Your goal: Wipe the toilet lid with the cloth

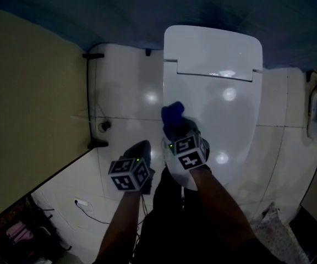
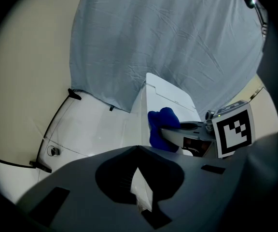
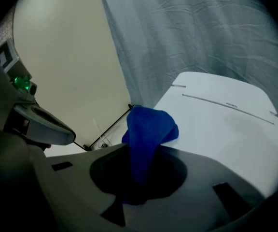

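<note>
The white toilet lid (image 1: 224,109) is down, in the middle right of the head view. My right gripper (image 1: 176,130) hangs over the lid's front left part, shut on a blue cloth (image 1: 173,113) that bunches up past its tips. In the right gripper view the blue cloth (image 3: 148,129) stands up from between the jaws, with the toilet lid (image 3: 226,124) beyond it. My left gripper (image 1: 141,152) is left of the toilet over the floor, jaws together and holding nothing. From the left gripper view the blue cloth (image 2: 160,127) shows at the right, beside the toilet lid (image 2: 170,98).
A grey-blue sheet (image 2: 168,42) hangs behind the toilet. A beige wall (image 1: 32,92) with a black rail (image 1: 88,98) bounds the left. The white tiled floor (image 1: 125,92) has a small fitting (image 1: 104,126) and a loose cable (image 1: 84,205). A patterned cloth (image 1: 277,230) lies lower right.
</note>
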{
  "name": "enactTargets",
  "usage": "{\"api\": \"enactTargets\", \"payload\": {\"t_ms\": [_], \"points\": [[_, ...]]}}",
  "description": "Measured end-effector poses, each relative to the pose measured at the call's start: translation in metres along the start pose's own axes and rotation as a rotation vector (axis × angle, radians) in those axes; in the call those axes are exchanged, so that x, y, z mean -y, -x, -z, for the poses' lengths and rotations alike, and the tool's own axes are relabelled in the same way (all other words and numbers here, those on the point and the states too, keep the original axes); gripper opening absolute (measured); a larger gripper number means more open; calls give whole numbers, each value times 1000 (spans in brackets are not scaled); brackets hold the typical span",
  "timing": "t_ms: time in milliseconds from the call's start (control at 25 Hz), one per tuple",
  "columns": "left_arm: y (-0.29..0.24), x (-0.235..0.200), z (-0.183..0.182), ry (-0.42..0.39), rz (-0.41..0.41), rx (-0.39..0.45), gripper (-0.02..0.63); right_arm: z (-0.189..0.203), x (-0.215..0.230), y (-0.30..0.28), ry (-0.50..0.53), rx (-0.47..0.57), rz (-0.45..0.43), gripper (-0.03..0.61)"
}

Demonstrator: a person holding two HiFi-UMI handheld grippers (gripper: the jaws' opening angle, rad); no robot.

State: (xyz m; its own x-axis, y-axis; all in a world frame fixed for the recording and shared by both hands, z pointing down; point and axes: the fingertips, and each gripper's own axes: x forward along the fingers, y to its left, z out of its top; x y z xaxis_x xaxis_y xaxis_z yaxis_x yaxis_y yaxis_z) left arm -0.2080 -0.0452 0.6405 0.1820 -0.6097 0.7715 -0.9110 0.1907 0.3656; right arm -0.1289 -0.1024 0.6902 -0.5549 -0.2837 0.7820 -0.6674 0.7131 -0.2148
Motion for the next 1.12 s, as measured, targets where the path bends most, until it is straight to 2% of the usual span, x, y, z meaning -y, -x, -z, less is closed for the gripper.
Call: {"api": "enactTargets", "payload": {"t_ms": [120, 360, 560, 760, 1000, 1120], "points": [[-2, 8, -2, 2, 2, 14, -8, 10, 23, 15, -15, 7, 18, 67], [-13, 31, -4, 7, 18, 27, -8, 35, 84, 51, -57, 30, 107, 67], [-18, 54, -11, -27, 23, 45, -8, 60, 128, 82, -16, 27, 178, 67], [-21, 70, -15, -64, 20, 60, -8, 91, 175, 116, -27, 23, 242, 67], [-16, 77, -1, -68, -1, 65, -8, 125, 223, 158, -50, 16, 320, 67], [-13, 74, 10, -53, -19, 66, -8, 139, 235, 171, -20, 0, 354, 67]]}}
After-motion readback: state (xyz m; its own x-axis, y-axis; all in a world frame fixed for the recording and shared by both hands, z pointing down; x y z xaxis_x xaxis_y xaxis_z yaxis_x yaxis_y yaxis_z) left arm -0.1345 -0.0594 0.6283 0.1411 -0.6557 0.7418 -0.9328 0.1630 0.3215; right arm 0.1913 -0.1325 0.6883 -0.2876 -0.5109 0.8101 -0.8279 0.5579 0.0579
